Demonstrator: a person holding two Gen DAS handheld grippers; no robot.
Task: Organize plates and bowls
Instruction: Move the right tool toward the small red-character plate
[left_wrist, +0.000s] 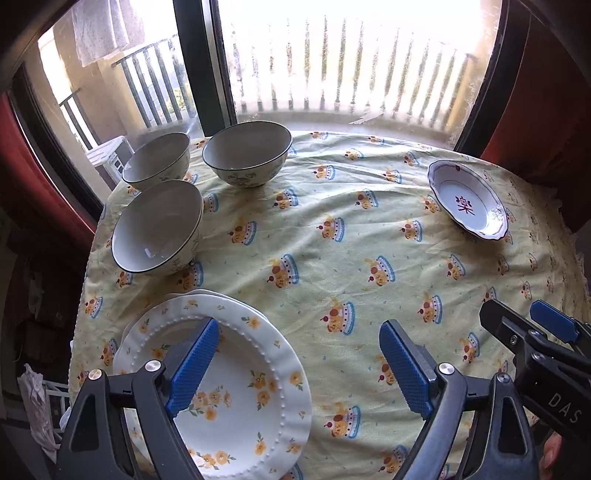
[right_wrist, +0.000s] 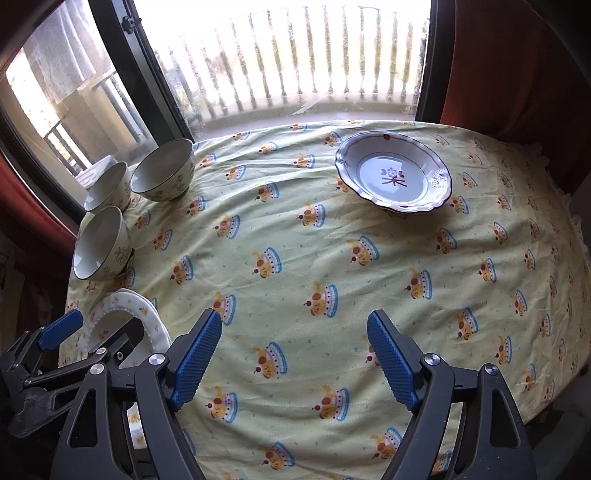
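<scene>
Three pale floral bowls stand at the table's far left: a near one (left_wrist: 157, 230), a far-left one (left_wrist: 157, 160) and a far-right one (left_wrist: 246, 155); they also show in the right wrist view (right_wrist: 101, 243). A white yellow-flowered plate (left_wrist: 243, 387) lies on another plate at the near left. A scalloped plate with a red character (left_wrist: 466, 199) (right_wrist: 393, 177) sits at the far right. My left gripper (left_wrist: 299, 365) is open and empty, its left finger over the flowered plate. My right gripper (right_wrist: 295, 356) is open and empty above bare cloth.
A yellow patterned tablecloth (right_wrist: 295, 258) covers the round table. A window with balcony railings (left_wrist: 332, 74) lies behind it, red curtains (left_wrist: 535, 110) at both sides. The right gripper shows at the lower right of the left wrist view (left_wrist: 535, 339).
</scene>
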